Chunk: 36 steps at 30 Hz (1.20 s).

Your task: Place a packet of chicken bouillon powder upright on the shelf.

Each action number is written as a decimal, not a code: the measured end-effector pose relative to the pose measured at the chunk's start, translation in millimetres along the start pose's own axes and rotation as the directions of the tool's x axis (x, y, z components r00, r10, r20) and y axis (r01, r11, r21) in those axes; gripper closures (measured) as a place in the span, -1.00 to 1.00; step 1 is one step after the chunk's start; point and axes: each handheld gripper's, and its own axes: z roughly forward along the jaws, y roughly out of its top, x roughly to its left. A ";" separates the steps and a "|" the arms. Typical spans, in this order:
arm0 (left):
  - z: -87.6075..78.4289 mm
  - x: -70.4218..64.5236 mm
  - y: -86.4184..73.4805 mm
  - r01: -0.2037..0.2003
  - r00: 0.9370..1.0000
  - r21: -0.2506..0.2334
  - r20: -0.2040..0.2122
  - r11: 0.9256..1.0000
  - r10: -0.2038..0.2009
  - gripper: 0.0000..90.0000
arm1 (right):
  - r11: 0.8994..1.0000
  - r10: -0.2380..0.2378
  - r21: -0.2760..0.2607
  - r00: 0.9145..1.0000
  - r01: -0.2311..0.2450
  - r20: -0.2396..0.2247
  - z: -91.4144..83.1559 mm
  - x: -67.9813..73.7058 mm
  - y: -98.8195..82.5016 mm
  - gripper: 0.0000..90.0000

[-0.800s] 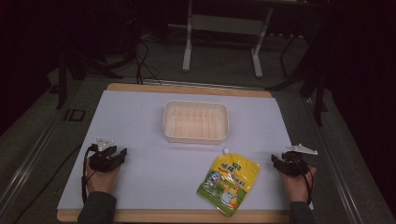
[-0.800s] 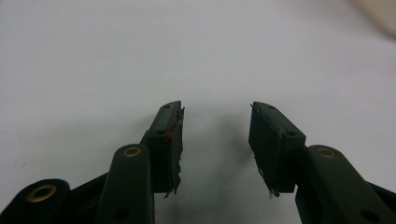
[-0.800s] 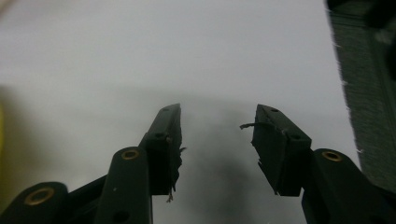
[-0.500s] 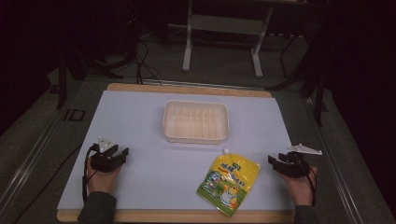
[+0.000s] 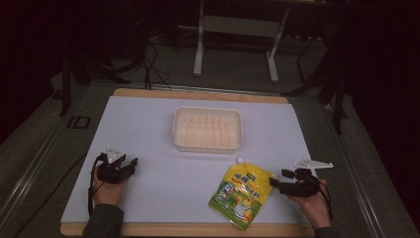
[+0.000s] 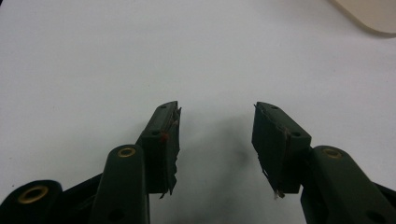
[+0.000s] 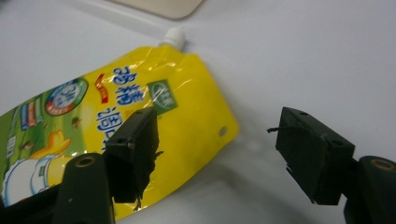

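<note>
A yellow and green spouted pouch (image 5: 242, 192) lies flat on the white table near the front, its white cap pointing toward the tray. My right gripper (image 5: 278, 182) rests just right of the pouch, open, aimed left at its upper corner. In the right gripper view the pouch (image 7: 116, 121) lies under and beyond the left jaw, and the gripper (image 7: 217, 140) holds nothing between its pads. My left gripper (image 5: 128, 166) sits at the front left on bare table, open and empty, as the left gripper view (image 6: 215, 130) confirms.
A shallow cream plastic tray (image 5: 208, 130) stands empty at the table's middle, beyond the pouch. Its corner (image 6: 369, 14) shows at the top right of the left gripper view. Dark floor, cables and a metal stand (image 5: 235, 29) lie behind the table.
My right gripper has slid left toward the pouch's corner. The left gripper, pouch and tray have stayed where they were.
</note>
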 end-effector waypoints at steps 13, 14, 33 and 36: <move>0.0 0.5 0.0 0.010 1.000 -0.001 -0.002 1.000 -0.010 0.11 | 0.998 -0.001 0.062 1.000 0.002 -0.018 26.6 3.9 -6.0 -0.34; -0.1 0.4 0.0 0.009 1.000 -0.001 -0.001 1.000 -0.009 0.11 | 0.998 -0.005 0.065 1.000 0.006 -0.016 28.0 4.1 -6.0 -0.34; 0.5 -0.1 0.0 0.007 1.000 0.002 -0.003 1.000 -0.006 0.11 | 0.982 0.050 0.189 0.990 -0.024 -0.130 51.8 18.4 5.7 0.25; 0.3 -0.1 0.1 0.003 1.000 0.003 -0.003 1.000 -0.003 0.11 | 0.979 0.068 0.201 0.989 -0.040 -0.129 52.3 16.8 7.3 0.37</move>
